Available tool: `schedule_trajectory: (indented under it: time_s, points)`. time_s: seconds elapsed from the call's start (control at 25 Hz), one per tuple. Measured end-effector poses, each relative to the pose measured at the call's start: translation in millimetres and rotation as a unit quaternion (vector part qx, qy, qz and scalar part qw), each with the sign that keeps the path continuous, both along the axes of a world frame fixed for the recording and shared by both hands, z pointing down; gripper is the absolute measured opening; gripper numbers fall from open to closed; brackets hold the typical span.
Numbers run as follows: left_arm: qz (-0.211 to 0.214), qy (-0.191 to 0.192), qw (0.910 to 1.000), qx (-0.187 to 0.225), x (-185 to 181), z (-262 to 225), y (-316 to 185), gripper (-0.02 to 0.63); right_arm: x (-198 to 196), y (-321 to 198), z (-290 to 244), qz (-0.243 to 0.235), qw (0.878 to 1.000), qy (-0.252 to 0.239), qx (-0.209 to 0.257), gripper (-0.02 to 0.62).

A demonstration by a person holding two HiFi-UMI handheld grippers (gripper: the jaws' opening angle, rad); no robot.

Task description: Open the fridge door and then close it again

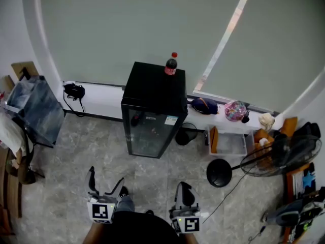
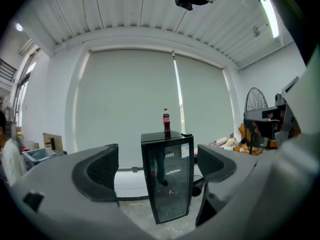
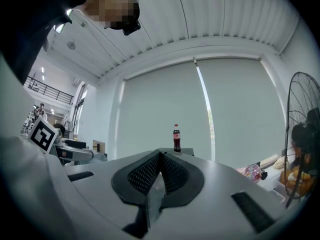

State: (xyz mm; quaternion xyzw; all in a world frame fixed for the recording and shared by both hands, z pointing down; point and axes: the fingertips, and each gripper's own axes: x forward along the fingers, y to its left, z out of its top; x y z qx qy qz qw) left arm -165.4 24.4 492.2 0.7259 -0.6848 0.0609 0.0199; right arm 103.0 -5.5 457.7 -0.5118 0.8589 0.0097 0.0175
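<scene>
A tall black mini fridge with a glass door [image 1: 152, 105] is seen standing upright on the grey tiled floor [image 1: 91, 146], its long axis vertical and its back set against the low white ledge [image 1: 101, 93] beneath the pale roller blind [image 1: 127, 24]. The glass door is shut flush and is turned toward 6 o'clock in the head view, facing the grippers. A cola bottle with a red cap [image 1: 171, 65] is stood upright on the fridge top, at its 1 o'clock corner.

The left gripper [image 1: 106, 179] is held well apart from the fridge, at 7 o'clock from it; its jaws are spread wide and nothing is held between them. The right gripper [image 1: 184, 189] is held at 5 o'clock from the fridge, its jaws pressed together on nothing.
</scene>
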Motion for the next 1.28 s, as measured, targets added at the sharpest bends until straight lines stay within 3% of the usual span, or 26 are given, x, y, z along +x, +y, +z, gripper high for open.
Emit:
schedule_trajectory:
  time_s: [0.6,0.8,1.08,1.28]
  points:
    - [0.060,-0.003,0.9982,0.001,-74,9,-85,0.477,-76,-56,-5,0.052,0.999,-0.001,0.000,0.009]
    - [0.087,0.003,0.9960,-0.022,-86,20,-110,0.477,-99,-62,-2,0.065,0.998,-0.002,-0.019,0.009]
    - [0.108,0.003,0.9934,-0.038,-89,45,-145,0.476,-106,-71,3,0.076,0.997,0.021,-0.028,0.009]
    - [0.113,0.001,0.9915,-0.064,-89,90,-181,0.474,-97,-81,-2,0.087,0.996,0.014,-0.027,0.009]
